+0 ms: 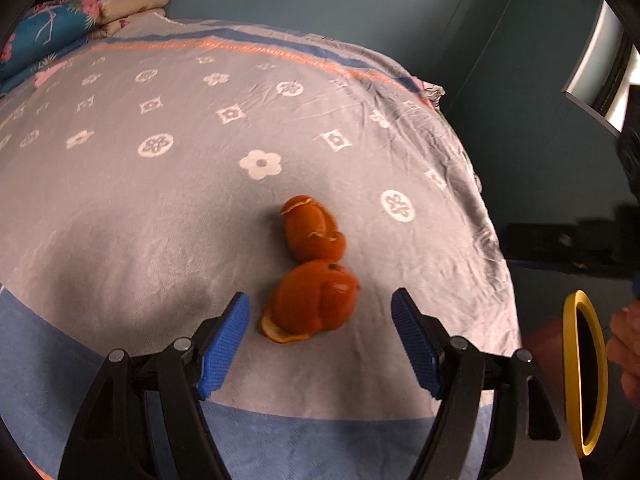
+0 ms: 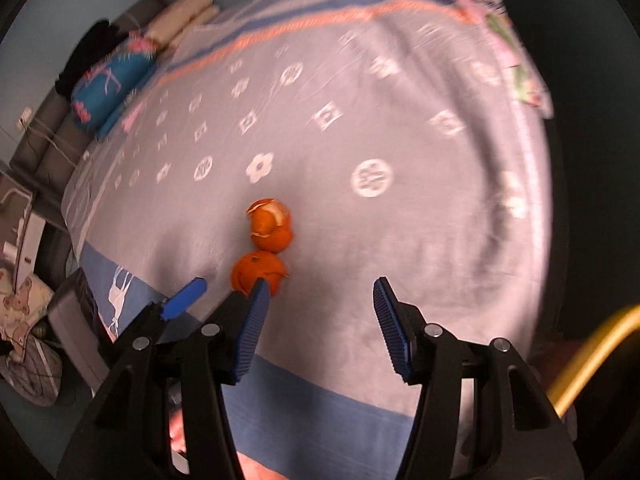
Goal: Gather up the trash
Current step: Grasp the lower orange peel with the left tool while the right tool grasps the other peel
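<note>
Both wrist cameras are looking steeply down along their own fingers at a bed point(image 1: 160, 208). The left view is sitting close over two orange peels point(image 1: 316, 268). The right view is hanging a little farther back and tilted, sharing the same peels point(image 2: 266, 248) and patterned bed point(image 2: 400, 240).

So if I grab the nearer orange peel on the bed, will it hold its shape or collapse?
The nearer peel looks like a hollow curled shell, so it is probably light and would likely flex or fold under a firm squeeze. It touches the farther peel, which may shift with it. The soft blanket will probably give underneath.
</note>
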Action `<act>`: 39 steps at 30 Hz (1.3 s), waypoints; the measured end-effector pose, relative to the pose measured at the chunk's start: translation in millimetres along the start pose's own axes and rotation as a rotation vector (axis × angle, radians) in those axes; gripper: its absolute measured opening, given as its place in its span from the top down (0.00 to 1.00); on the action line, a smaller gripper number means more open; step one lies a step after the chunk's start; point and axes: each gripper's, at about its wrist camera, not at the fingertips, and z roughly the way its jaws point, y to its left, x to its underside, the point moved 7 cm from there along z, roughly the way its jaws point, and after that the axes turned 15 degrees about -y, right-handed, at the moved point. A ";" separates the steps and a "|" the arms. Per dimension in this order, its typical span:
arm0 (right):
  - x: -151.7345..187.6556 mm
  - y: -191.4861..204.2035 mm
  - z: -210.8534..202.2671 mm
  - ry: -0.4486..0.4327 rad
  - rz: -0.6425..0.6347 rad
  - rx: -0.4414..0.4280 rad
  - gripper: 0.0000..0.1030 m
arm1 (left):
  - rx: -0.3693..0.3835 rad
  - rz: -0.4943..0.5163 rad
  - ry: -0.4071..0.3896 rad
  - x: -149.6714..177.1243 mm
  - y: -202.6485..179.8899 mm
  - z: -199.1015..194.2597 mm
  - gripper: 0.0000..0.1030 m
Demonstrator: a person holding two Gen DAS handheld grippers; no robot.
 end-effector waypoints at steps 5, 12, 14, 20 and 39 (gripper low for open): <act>-9.3 23.4 46.8 0.087 0.005 -0.013 0.49 | 0.008 -0.040 0.011 3.3 8.0 14.7 0.32; -15.9 46.0 105.6 0.187 -0.003 -0.007 0.49 | 0.023 -0.069 0.017 1.7 15.4 30.9 0.33; -16.4 50.6 115.5 0.199 -0.016 0.003 0.49 | 0.031 -0.084 0.023 1.8 17.5 35.0 0.34; -12.4 57.1 140.2 0.233 -0.061 0.095 0.49 | 0.079 -0.085 0.028 1.4 10.2 41.7 0.44; -17.4 39.7 138.8 0.254 -0.019 0.032 0.71 | 0.160 -0.051 0.035 11.5 -9.3 36.8 0.78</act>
